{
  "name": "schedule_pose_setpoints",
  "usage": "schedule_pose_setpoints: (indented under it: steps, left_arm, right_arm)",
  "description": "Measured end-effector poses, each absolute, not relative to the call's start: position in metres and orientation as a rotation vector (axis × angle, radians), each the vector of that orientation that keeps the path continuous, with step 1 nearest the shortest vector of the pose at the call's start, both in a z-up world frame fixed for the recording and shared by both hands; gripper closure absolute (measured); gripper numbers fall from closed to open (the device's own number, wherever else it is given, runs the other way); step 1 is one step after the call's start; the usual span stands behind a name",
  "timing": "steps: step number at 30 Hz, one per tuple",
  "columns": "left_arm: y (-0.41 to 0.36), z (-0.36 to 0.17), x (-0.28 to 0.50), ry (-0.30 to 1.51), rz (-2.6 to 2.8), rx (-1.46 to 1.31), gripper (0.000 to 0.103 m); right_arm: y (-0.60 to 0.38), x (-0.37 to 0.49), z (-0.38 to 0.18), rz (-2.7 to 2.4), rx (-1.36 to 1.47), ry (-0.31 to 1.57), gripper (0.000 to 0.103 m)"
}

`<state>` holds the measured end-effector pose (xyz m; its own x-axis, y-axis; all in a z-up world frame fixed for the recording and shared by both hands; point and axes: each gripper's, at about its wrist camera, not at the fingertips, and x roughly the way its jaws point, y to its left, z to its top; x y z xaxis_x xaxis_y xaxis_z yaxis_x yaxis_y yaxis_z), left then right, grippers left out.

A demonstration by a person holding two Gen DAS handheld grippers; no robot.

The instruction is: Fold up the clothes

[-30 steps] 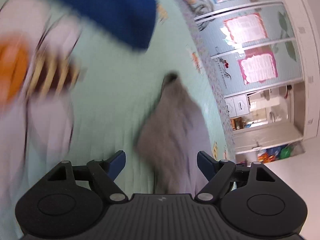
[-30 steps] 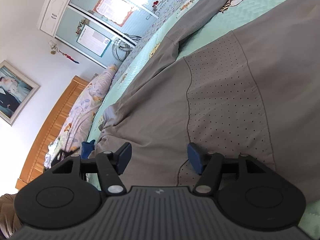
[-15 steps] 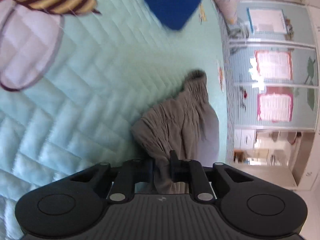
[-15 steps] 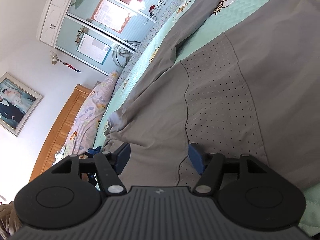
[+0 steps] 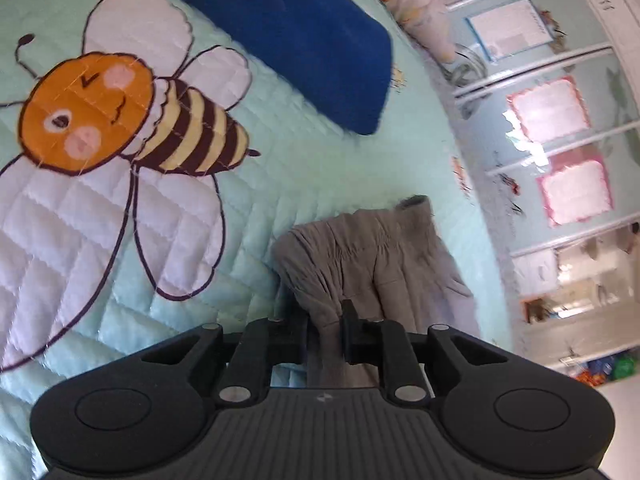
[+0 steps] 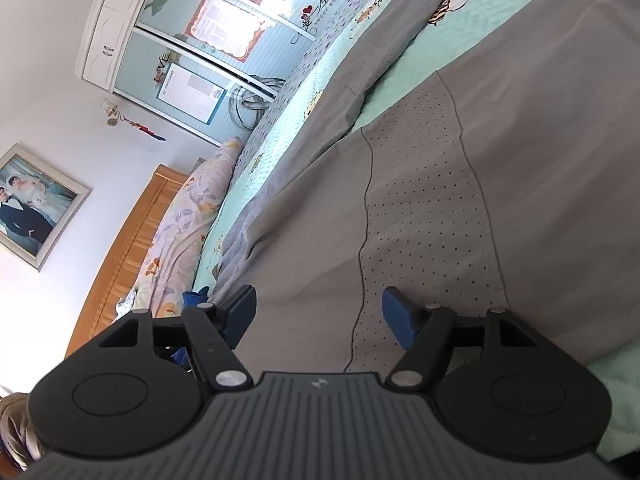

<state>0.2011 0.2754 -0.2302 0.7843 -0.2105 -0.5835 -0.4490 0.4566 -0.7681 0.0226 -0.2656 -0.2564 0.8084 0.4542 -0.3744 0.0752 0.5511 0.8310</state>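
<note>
Grey garment: it lies spread on the bed, so the folds can be made flat.
Gathered end: bunched and a little lifted, because the left gripper pinches it; its jaws are opening slightly, with cloth between them.
Right gripper: spread and opening more, over the dotted panel, holding nothing; probably preparing a second hold.
Bed cover: mint quilt with a bee picture.
Blue cloth: aside, near the pillow, well apart.
</note>
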Motion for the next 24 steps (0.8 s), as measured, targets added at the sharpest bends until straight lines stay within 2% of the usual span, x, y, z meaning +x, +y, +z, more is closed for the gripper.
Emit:
schedule_pose_setpoints:
  steps: [3, 5, 7, 24]
  left_arm:
    - [0.279, -0.226, 0.189, 0.682, 0.123, -1.124, 0.066]
    - [0.280, -0.223, 0.176, 0.667, 0.094, -1.147, 0.050]
    - [0.279, -0.224, 0.164, 0.659, 0.068, -1.179, 0.043]
    - [0.223, -0.226, 0.118, 0.693, -0.050, -1.091, 0.032]
  right_arm:
    - [-0.270, 0.016, -0.257, 0.223, 0.975, 0.607, 0.030]
    - [-0.276, 0.012, -0.261, 0.209, 0.985, 0.608, 0.030]
    - [-0.279, 0.008, -0.263, 0.205, 1.008, 0.600, 0.030]
    - [-0.288, -0.011, -0.265, 0.141, 1.046, 0.573, 0.030]
